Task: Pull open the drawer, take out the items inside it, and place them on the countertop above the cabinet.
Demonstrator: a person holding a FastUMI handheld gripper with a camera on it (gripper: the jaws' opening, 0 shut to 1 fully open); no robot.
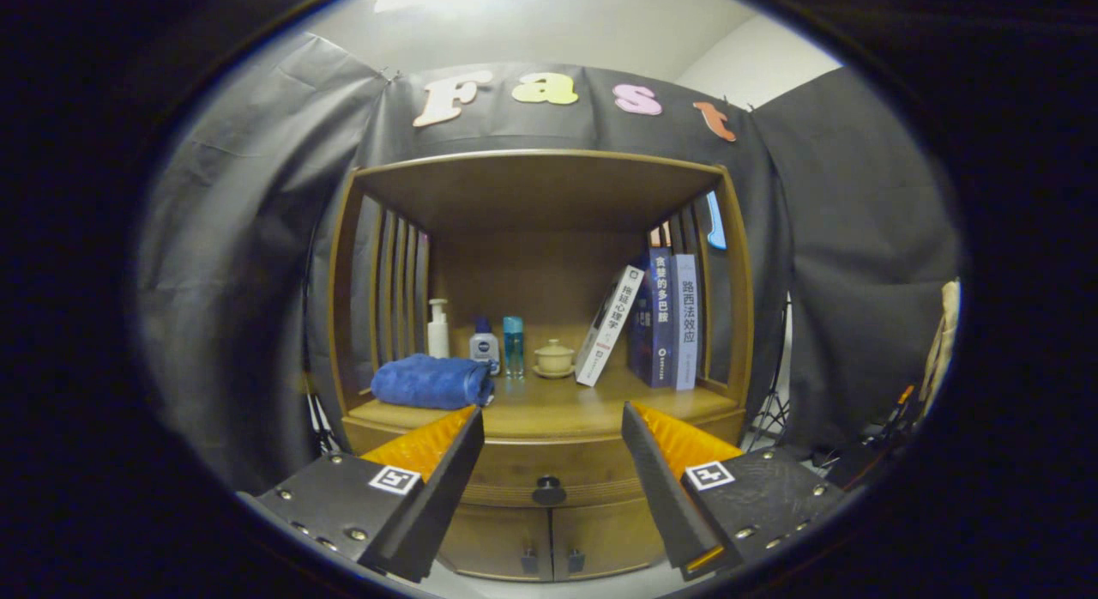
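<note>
Gripper (553, 427) held wide open, empty, 2 fingers (429, 462) spread to either side of the cabinet front. Drawer (549, 470) shut, directly ahead and between the fingers, its round dark knob (549, 491) centred in the gap, not touched. Contents of the drawer hidden. Below the drawer, 2 small cabinet doors (549, 539) closed, each with a small dark handle near the middle seam.

Countertop (592, 402) just above the drawer, under a wooden shelf hood with slatted sides (399, 290). On the countertop, from left: folded blue towel (431, 382) near the front edge, just beyond the left finger; white pump bottle (438, 329) behind it; small bottle with dark cap (485, 341); slim clear blue bottle (513, 346); pale lidded cup on a saucer (554, 359) near the middle. To the right, 1 white book (609, 324) leaning against 2 upright books (673, 320) at the right side wall. Bare patch of countertop in front of the cup and books, just beyond the right finger.

Tripod legs (772, 410) and cables beside the cabinet on the right.
</note>
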